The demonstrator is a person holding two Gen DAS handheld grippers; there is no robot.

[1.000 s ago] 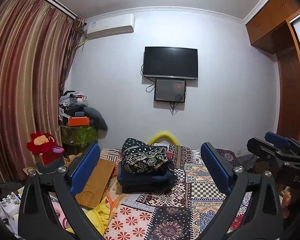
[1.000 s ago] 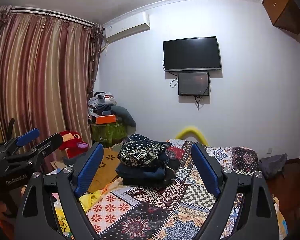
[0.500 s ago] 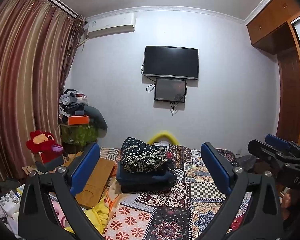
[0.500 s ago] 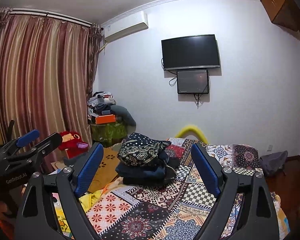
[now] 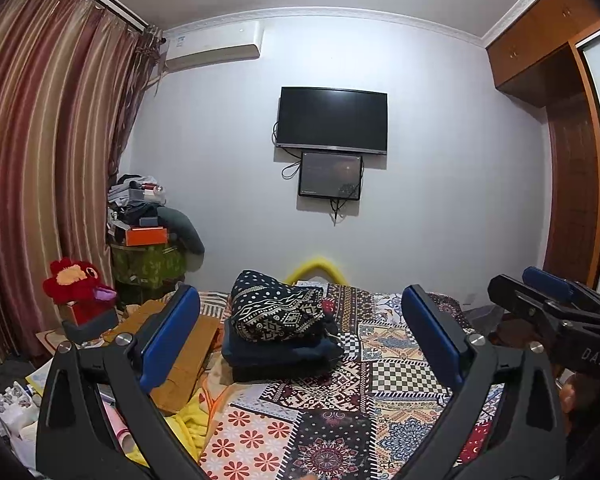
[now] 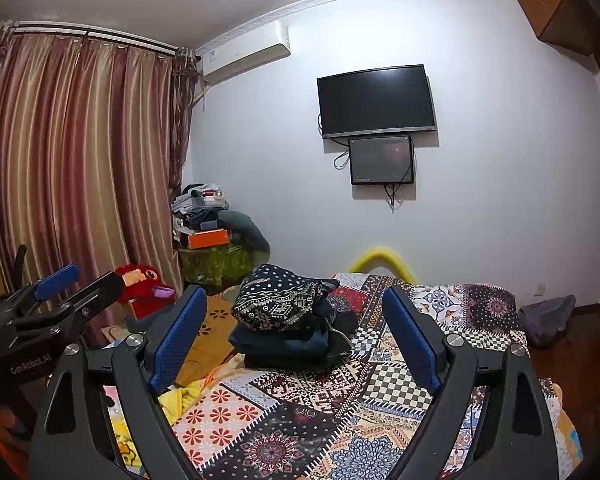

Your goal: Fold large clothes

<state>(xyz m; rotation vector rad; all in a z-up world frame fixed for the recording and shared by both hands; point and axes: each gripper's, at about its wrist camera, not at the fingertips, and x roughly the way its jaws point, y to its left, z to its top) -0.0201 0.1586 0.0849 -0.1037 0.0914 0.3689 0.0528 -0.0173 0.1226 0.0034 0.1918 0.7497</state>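
I'm looking level across the bed (image 6: 380,408), its busy patchwork cover (image 5: 340,432) filling the near ground, and that cover is my first worry: with so much pattern, the edge of any dark garment laid on it gets lost, and I could pinch bedspread along with cloth.

Further back sits the stack of folded clothes (image 6: 288,320), a black-and-white patterned piece on top of dark blue ones, well apart from both tongs. It looks neat but tall and soft. If I reach in low and nudge its base, I judge the top piece slides off toward the cardboard (image 5: 188,352) at the bed's left side.

My left gripper (image 5: 300,340) hangs spread wide, nothing between the blue pads. My right gripper (image 6: 296,340) is just as wide and just as empty. They float side by side; in the left view the right one's nose shows at the edge, so swinging inward carelessly would knock them together.

Smaller hazard: the yellow fabric (image 6: 180,396) bunched at the bed's near left edge, beside the left tong. I cannot tell whether it is the garment to fold or just bedding, and grabbing the wrong thing wastes the move.
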